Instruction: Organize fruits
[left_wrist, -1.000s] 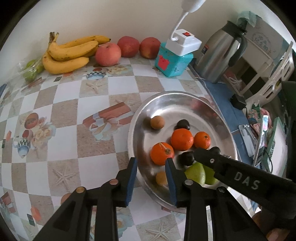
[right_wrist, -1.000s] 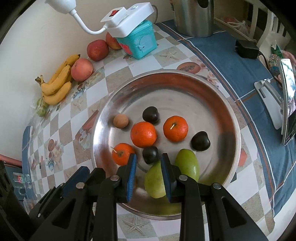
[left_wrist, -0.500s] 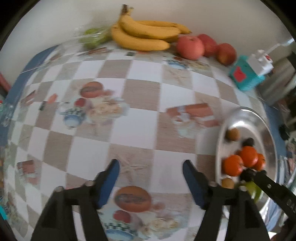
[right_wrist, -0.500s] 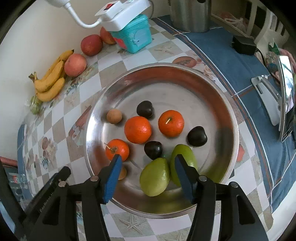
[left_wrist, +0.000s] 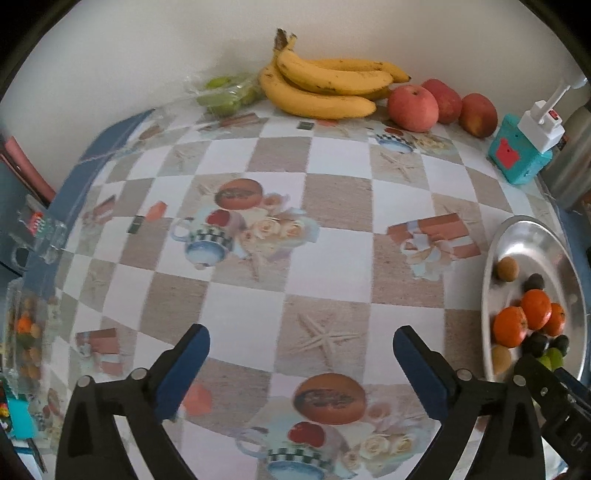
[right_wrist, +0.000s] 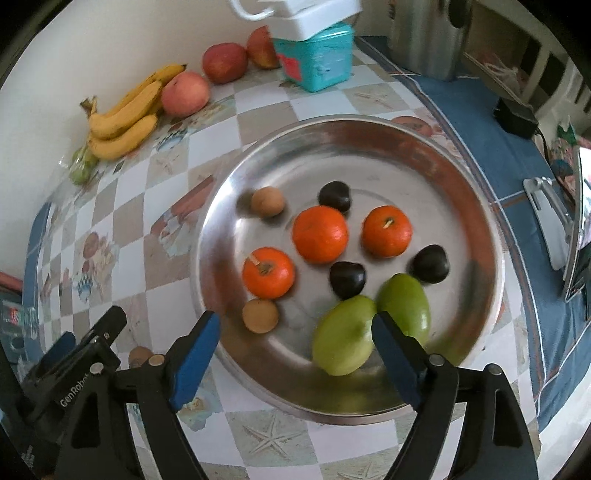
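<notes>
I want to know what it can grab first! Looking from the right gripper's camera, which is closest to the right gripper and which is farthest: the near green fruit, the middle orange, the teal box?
1. Near green fruit: at the plate's front, right by the right gripper, between its open fingers.
2. Middle orange: mid-plate, farther back.
3. Teal box: past the plate, by the wall.
</notes>
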